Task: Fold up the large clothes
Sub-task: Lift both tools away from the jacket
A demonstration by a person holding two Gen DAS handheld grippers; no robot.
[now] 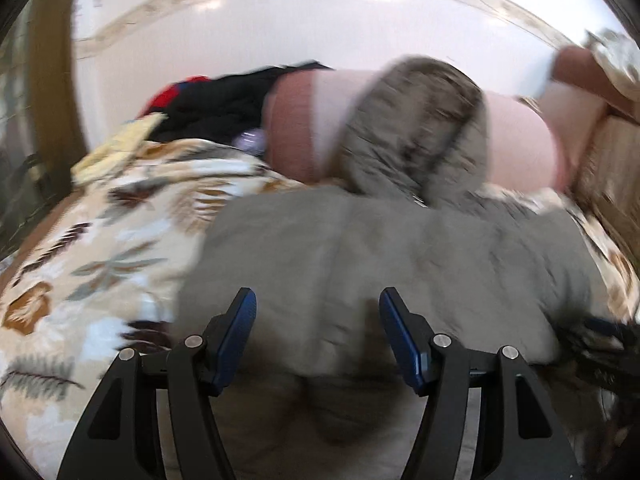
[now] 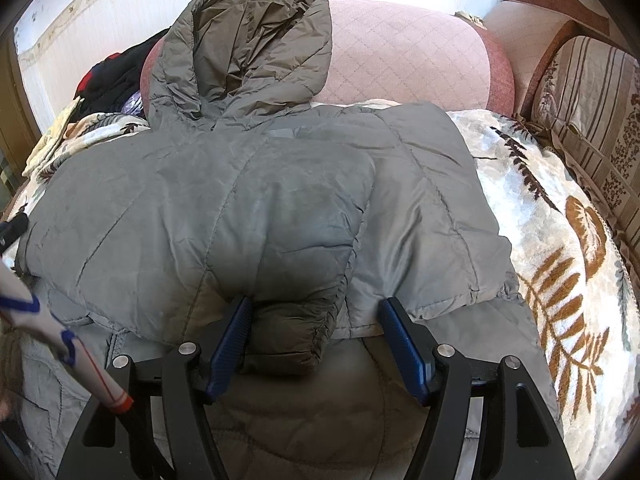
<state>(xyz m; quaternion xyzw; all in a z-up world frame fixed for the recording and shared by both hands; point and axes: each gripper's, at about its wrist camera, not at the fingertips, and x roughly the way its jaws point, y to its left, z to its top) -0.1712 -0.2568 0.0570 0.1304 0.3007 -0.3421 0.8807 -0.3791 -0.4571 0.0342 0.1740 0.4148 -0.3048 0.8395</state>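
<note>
A grey hooded puffer jacket (image 2: 224, 208) lies on a leaf-patterned blanket (image 2: 560, 280), its hood (image 2: 256, 48) resting against a pink cushion (image 2: 400, 60). Both sleeves are folded across its back. My right gripper (image 2: 316, 312) is open, its jaws either side of a dark sleeve cuff (image 2: 292, 340) that lies between them. In the blurred left wrist view the jacket (image 1: 380, 264) fills the middle and my left gripper (image 1: 318, 304) is open and empty just above it.
A heap of black and red clothes (image 2: 116, 72) lies at the far left by the wall. A striped sofa cushion (image 2: 592, 128) borders the right side. A sleeved forearm (image 2: 48, 332) shows at lower left in the right wrist view.
</note>
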